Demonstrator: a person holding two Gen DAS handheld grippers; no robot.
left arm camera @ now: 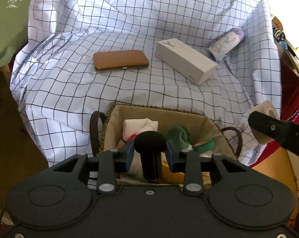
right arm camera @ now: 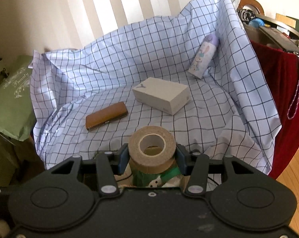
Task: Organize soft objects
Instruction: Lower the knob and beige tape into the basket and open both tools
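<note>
— What is the left gripper (left arm camera: 150, 150) doing?

— It hangs over the basket (left arm camera: 159, 109), jaws clamped on the round head of a black knob (left arm camera: 149, 140); the blue pads touch the head on both sides and its stem points down towards the camera.

— And the right gripper (right arm camera: 151, 156)?

— Its jaws are pressed against the sides of a tan tape roll (right arm camera: 133, 142), hole facing the camera. In the left wrist view that gripper (left arm camera: 278, 130) enters from the right edge with the roll (left arm camera: 265, 117), just beside the basket.

— Where are the soft things?

— Inside the basket: a white cloth (left arm camera: 141, 127) with pink marks at the left, a green cloth (left arm camera: 179, 136) at the middle, a green tape ring (left arm camera: 204, 145) to its right.

— What lies on the checked sheet (left arm camera: 90, 99)?

— Beyond the basket, a brown case (left arm camera: 120, 60) lies flat, a white box (left arm camera: 185, 59) sits near it on the right, and a printed bottle (left arm camera: 226, 43) with a purple cap lies tilted against a fold, apart from the box. A green bag (left arm camera: 6, 19) shows at the far left.
</note>
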